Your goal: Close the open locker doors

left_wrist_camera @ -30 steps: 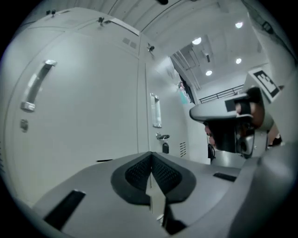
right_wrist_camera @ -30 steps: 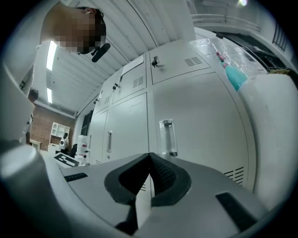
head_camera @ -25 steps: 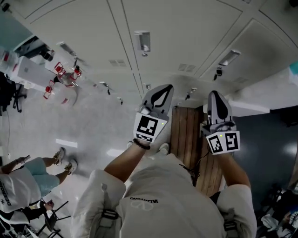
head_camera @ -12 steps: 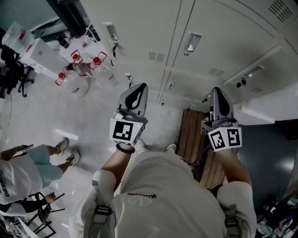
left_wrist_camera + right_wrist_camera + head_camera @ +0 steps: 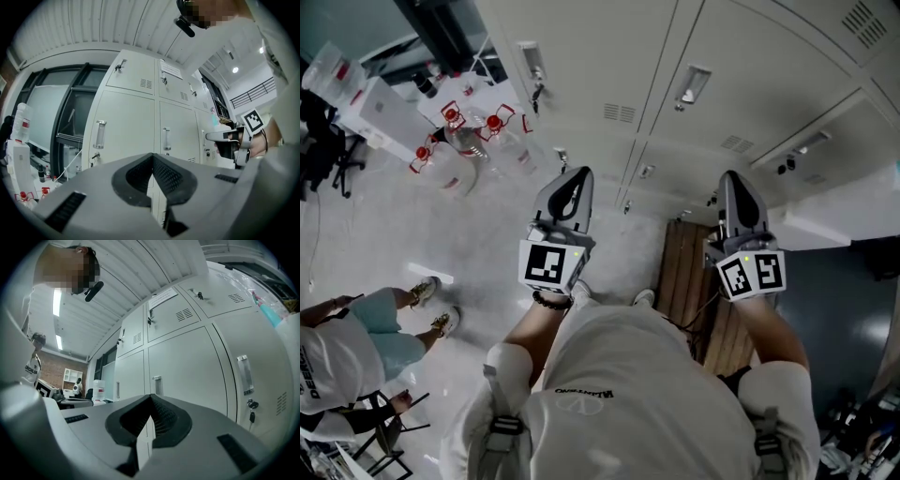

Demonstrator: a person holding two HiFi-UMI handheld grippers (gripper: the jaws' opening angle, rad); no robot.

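Jaws of the left gripper [image 5: 574,175] and right gripper [image 5: 733,178] are shut tight, with nothing in them. Both sit in the middle of the frame, near the lockers [image 5: 750,56] that fill the top, not touching them.

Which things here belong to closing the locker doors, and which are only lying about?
For the job:
locker doors
left gripper, shut, empty
right gripper, shut, empty

Just about:
water jugs
wooden slatted bench
bystander
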